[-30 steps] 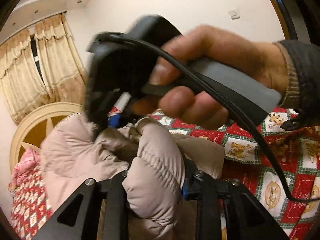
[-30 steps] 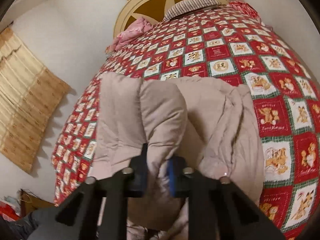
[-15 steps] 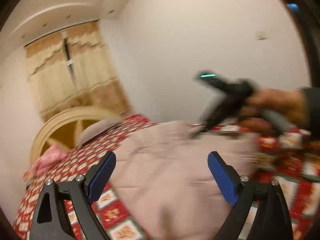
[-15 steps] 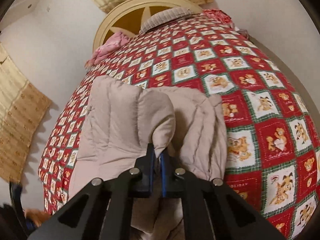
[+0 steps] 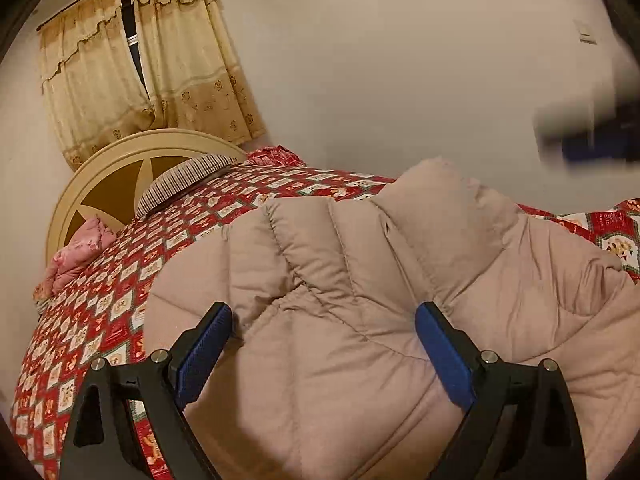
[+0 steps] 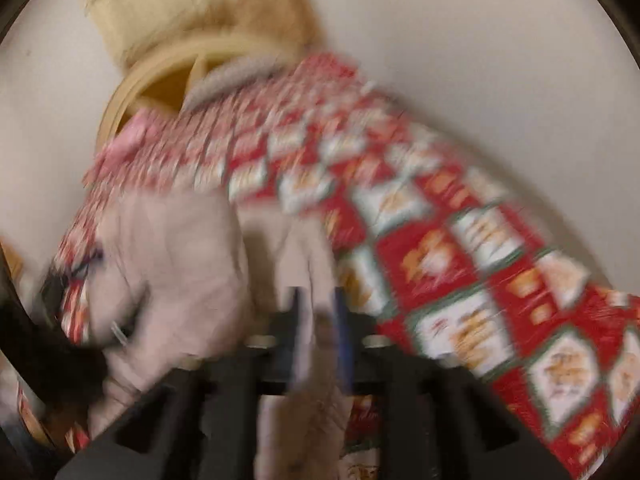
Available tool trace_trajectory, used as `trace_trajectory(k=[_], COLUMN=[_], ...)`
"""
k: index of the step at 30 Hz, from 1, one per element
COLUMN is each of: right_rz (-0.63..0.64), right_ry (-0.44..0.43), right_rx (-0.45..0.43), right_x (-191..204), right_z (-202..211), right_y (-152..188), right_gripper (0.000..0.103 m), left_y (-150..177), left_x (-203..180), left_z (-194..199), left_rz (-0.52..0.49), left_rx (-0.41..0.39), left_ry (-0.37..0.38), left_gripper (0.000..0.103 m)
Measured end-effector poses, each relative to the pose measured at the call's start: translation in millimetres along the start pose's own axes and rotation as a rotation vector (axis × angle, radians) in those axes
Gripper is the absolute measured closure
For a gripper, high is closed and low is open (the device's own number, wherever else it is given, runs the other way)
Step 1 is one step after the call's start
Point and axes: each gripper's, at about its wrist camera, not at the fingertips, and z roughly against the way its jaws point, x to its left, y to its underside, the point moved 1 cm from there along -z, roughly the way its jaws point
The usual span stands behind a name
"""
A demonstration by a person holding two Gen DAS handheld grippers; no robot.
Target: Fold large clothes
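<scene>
My left tool [image 5: 322, 354] has its blue pads spread wide, hanging over the padded beige jacket [image 5: 360, 300] with nothing pinched between them. The jacket lies folded on the bed [image 5: 96, 320], bulked up toward the near end of the red patchwork quilt [image 5: 224, 200]. Its left edge falls away at about 9 o'clock from my left tool, and there the quilt runs bare up to the striped pillow [image 5: 180, 184] and the round headboard [image 5: 116, 168] at 11 o'clock, with the curtains [image 5: 140, 64] behind. That is the open room on this side.

At 2 o'clock a dark smear near the wall is my right tool [image 5: 588, 136], too blurred to read from here.

In the right wrist view my right tool [image 6: 320, 320] points down at the jacket's [image 6: 172, 272] right edge. Its pads are coming apart, and a fold of beige cloth seems to sit in the gap, though the blur leaves me unsure whether they press it. From 1 to 4 o'clock the quilt [image 6: 440, 256] lies bare.
</scene>
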Motion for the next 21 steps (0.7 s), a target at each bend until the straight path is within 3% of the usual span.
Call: trace_trajectory(k=[1, 3, 5, 6, 8, 10, 12, 15, 18, 21], right_rz=[-0.027, -0.034, -0.054, -0.068, -0.096, -0.093, -0.082, -0.065, -0.041, -0.052], right_ry=[-0.037, -0.114, -0.276, -0.285, -0.237, -0.146, -0.110, -0.091, -0.071, -0.077], right_rx=[-0.049, -0.087, -0.060, -0.019, 0.068, 0.104, 0.106, 0.112, 0.112, 0.117], right_x=[7, 26, 44, 47, 40, 27, 20, 16, 13, 10], right_z=[10, 17, 2, -16, -54, -83, -94, -103, -110, -120], right_y=[-8, -20, -25, -23, -15, 1, 14, 19, 18, 25], right_gripper=[0.034, 0.033, 0.040, 0.053, 0.071, 0.073, 0.073, 0.073, 0.072, 0.072], left_y=[0, 0, -2, -4, -8, -15, -28, -44, -35, -17], left_x=[-3, -4, 2, 8, 24, 48, 61, 52, 32, 28], left_z=[-1, -1, 0, 6, 16, 20, 13, -11, -50, -64], left_rz=[-0.008, -0.015, 0.001, 0.026, 0.093, 0.202, 0.273, 0.219, 0.117, 0.139], left_rx=[0.002, 0.002, 0.004, -0.009, -0.032, -0.039, -0.024, 0.028, 0.155, 0.177], left_ry=[-0.001, -0.005, -0.006, -0.027, -0.068, -0.102, -0.076, -0.063, -0.148, -0.167], left_gripper=[0.010, 0.010, 0.010, 0.010, 0.010, 0.010, 0.010, 0.009, 0.009, 0.003])
